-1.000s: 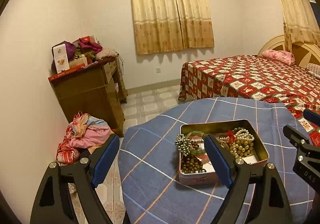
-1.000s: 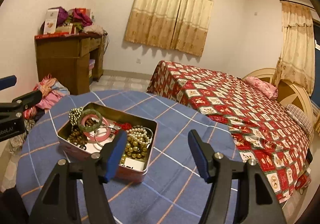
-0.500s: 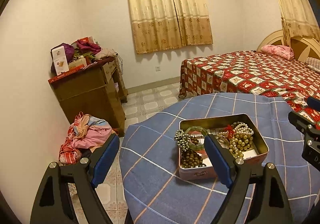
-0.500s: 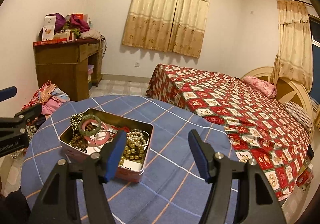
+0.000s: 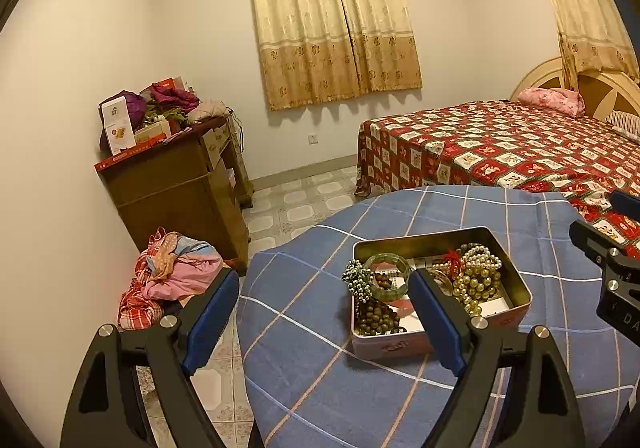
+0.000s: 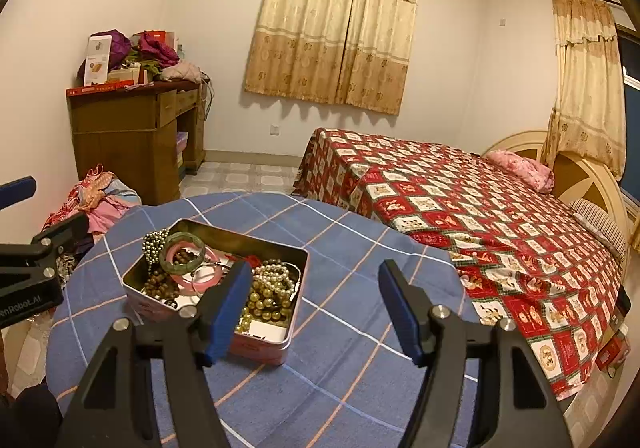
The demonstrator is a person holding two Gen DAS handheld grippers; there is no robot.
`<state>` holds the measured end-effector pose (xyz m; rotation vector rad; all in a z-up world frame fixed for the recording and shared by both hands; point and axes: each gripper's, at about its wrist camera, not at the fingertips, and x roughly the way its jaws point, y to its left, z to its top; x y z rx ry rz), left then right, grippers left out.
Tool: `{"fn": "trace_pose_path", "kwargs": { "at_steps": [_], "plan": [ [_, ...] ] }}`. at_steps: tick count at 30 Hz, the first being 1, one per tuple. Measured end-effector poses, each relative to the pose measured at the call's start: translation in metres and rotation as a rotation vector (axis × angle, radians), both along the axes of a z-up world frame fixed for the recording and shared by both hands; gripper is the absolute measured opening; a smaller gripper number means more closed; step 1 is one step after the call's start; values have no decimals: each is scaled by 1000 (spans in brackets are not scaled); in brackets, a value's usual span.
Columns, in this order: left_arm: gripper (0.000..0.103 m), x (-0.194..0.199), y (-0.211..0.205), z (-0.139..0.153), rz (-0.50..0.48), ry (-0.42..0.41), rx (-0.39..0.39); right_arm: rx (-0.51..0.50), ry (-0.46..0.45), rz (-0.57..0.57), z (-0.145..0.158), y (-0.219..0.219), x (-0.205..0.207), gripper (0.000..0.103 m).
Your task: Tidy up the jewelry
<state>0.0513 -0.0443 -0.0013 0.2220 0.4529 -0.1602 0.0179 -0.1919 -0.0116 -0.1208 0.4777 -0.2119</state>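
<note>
- Bedroom around you: a round table under a blue checked cloth stands near a bed with a red patterned cover, and the open jewelry tin sits on the cloth.
- Inside the tin, all the jewelry lies heaped together: a green bangle resting on a pink one, dark wooden beads, a silvery bead strand draped over the tin's rim, and pearl and gold bead strands at the other end.
- Your left gripper has its jaws spread wide and carries nothing; one finger covers the middle of the tin in its own view.
- Your right gripper is likewise spread and empty, with only one finger over the tin.
- Over the last second both cameras have drawn back and risen a little: the tin looks smaller and more of the cloth shows. Nothing in the tin has shifted, so the sorting stands as it did.
- A heap in one tin would fit pieces gathered in as well as pieces waiting to come out; you cannot settle which from here.
- Left view alone shows the silvery strand hanging outside the rim; right view alone shows the bare cloth beside the tin, toward the bed.
- Further out stand a cluttered wooden desk and a pile of clothes on the floor.
</note>
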Motion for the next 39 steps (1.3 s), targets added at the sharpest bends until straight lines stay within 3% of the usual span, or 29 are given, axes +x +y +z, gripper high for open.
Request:
{"fn": "trace_pose_path", "kwargs": {
  "at_steps": [39],
  "plan": [
    [87, 0, -3, -5, 8, -7, 19, 9, 3, -6, -13, 1, -1, 75]
  ]
}}
